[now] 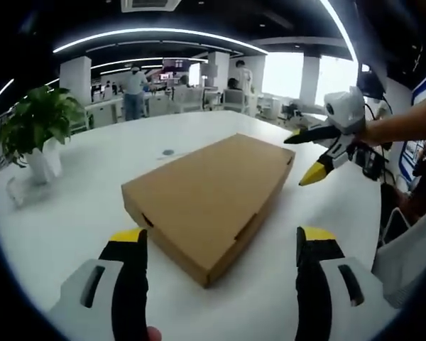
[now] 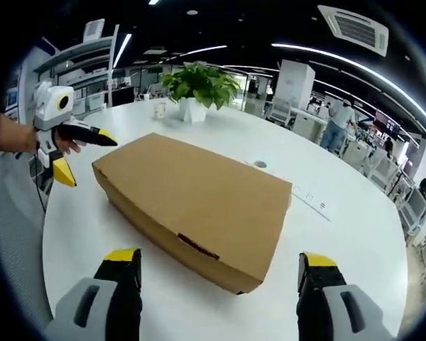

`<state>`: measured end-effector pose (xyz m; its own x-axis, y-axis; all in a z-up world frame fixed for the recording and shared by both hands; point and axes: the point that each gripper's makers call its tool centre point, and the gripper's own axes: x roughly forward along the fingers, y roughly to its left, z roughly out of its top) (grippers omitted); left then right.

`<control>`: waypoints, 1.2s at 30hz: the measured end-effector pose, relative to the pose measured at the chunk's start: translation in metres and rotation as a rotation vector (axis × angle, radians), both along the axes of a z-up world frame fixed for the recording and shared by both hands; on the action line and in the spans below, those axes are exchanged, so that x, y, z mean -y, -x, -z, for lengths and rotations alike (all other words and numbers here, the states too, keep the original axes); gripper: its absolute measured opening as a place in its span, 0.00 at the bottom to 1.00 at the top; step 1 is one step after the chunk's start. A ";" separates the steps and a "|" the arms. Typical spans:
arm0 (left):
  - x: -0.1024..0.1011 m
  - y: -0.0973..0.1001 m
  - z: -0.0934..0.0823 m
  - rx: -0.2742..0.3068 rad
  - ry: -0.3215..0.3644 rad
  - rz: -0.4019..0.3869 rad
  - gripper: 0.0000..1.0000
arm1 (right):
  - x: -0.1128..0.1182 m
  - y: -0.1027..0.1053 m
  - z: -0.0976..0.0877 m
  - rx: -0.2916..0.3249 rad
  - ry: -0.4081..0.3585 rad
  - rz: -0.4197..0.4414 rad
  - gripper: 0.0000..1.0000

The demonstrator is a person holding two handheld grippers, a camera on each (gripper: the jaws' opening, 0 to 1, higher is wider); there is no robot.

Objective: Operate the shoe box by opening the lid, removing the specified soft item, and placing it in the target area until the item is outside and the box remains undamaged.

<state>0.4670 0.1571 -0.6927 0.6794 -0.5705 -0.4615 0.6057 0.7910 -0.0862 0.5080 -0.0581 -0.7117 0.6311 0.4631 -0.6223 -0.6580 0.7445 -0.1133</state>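
Observation:
A flat brown cardboard shoe box point(image 1: 213, 195) point(image 2: 195, 202) lies on the round white table point(image 1: 78, 206) point(image 2: 341, 227) with its lid shut, so whatever is inside is hidden. My left gripper point(image 1: 221, 236) is open, its yellow-tipped jaws wide apart at the box's near corner and holding nothing. It also appears at the left of the right gripper view point(image 2: 89, 158), open beside one end of the box. My right gripper point(image 2: 219, 257) is open and empty, facing a long side of the box. From the left gripper view it hangs open point(image 1: 299, 160) just off the box's far right corner.
A potted green plant point(image 1: 35, 124) point(image 2: 199, 85) in a white pot stands near the table's edge, with a small cup point(image 2: 160, 109) beside it. A round grommet point(image 1: 168, 152) point(image 2: 260, 164) sits in the tabletop beyond the box. Office desks, chairs and people are far behind.

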 end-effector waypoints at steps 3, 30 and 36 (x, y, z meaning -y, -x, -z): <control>0.003 -0.001 0.002 -0.004 -0.002 -0.003 0.84 | -0.001 0.000 0.001 -0.003 -0.001 -0.006 0.89; -0.007 -0.022 0.017 0.002 -0.028 -0.100 0.68 | -0.010 -0.012 0.011 -0.035 -0.016 -0.018 0.69; -0.008 -0.021 0.017 0.014 -0.031 -0.095 0.67 | -0.011 -0.012 0.012 -0.035 -0.011 -0.013 0.69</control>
<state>0.4885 0.1649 -0.7097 0.7361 -0.4893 -0.4677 0.5291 0.8469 -0.0532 0.5204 -0.0476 -0.7234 0.6030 0.4783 -0.6385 -0.6712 0.7367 -0.0820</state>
